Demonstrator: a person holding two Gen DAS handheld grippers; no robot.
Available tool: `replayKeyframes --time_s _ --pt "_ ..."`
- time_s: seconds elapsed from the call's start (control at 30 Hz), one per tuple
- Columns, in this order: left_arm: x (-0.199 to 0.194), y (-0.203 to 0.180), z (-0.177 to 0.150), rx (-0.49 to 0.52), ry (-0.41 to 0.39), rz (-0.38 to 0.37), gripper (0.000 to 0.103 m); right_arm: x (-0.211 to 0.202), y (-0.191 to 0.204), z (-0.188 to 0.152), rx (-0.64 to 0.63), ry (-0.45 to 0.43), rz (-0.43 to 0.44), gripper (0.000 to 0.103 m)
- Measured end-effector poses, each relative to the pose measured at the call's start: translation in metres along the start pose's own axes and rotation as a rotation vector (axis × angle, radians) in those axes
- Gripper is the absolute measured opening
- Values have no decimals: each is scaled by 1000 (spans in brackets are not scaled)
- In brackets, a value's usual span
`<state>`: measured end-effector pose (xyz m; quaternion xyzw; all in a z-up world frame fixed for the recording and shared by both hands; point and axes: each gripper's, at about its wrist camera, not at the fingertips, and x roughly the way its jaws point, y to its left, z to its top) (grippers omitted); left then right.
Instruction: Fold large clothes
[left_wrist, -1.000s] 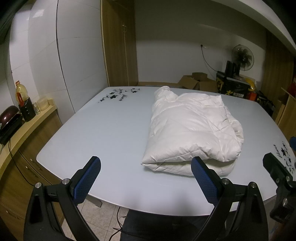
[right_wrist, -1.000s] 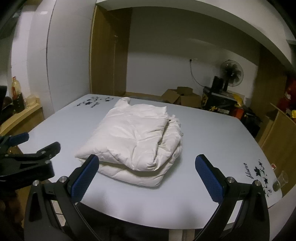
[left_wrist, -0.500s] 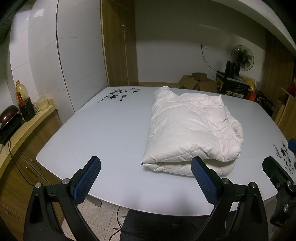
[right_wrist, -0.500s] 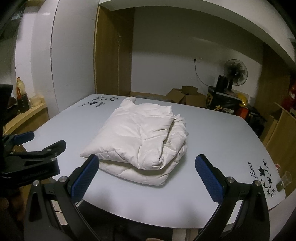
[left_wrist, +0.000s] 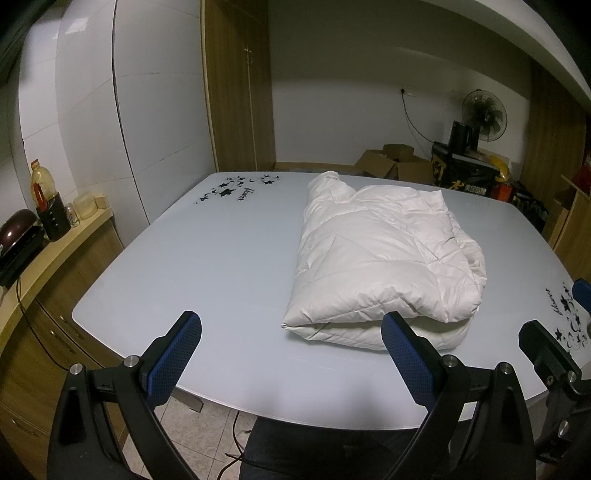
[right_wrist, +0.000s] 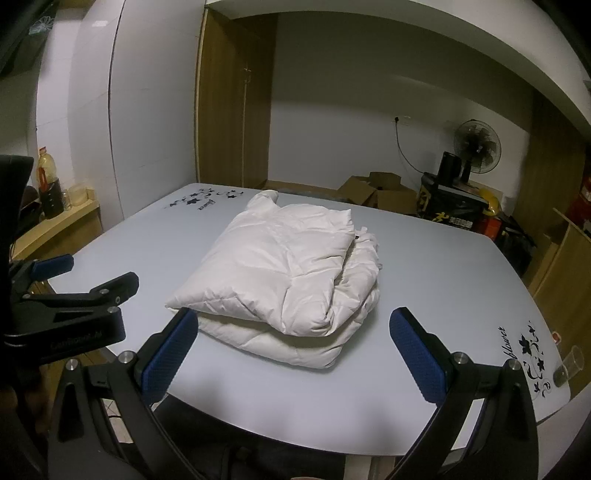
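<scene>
A white puffy down jacket (left_wrist: 380, 258) lies folded into a thick bundle on the pale glass table (left_wrist: 207, 266), right of centre. It also shows in the right wrist view (right_wrist: 280, 273), at the table's middle. My left gripper (left_wrist: 291, 332) is open and empty, held above the near table edge, apart from the jacket. My right gripper (right_wrist: 295, 332) is open and empty, just short of the jacket's near edge. The left gripper also shows at the left of the right wrist view (right_wrist: 85, 280).
A wooden side counter (left_wrist: 44, 254) with a bottle and jars stands left of the table. Cardboard boxes (left_wrist: 391, 162), a black crate and a fan (left_wrist: 484, 114) stand behind the table. A wooden cabinet (right_wrist: 565, 266) is at the right. A small glass (right_wrist: 569, 369) sits at the table's right edge.
The right gripper has risen and drawn back slightly, so the jacket sits lower in its view. The left gripper has barely moved. The jacket lies still.
</scene>
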<state>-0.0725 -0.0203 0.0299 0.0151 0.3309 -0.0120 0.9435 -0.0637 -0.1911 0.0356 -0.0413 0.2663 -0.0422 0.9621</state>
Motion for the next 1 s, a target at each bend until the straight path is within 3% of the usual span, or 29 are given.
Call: replayKeyframes --time_s 0.9,1.0 --pt "-1 -1 -1 3 1 -1 98 1 2 0 3 4 -3 103" --pt "-10 -5 -4 37 -90 17 98 1 2 0 2 4 -2 103"
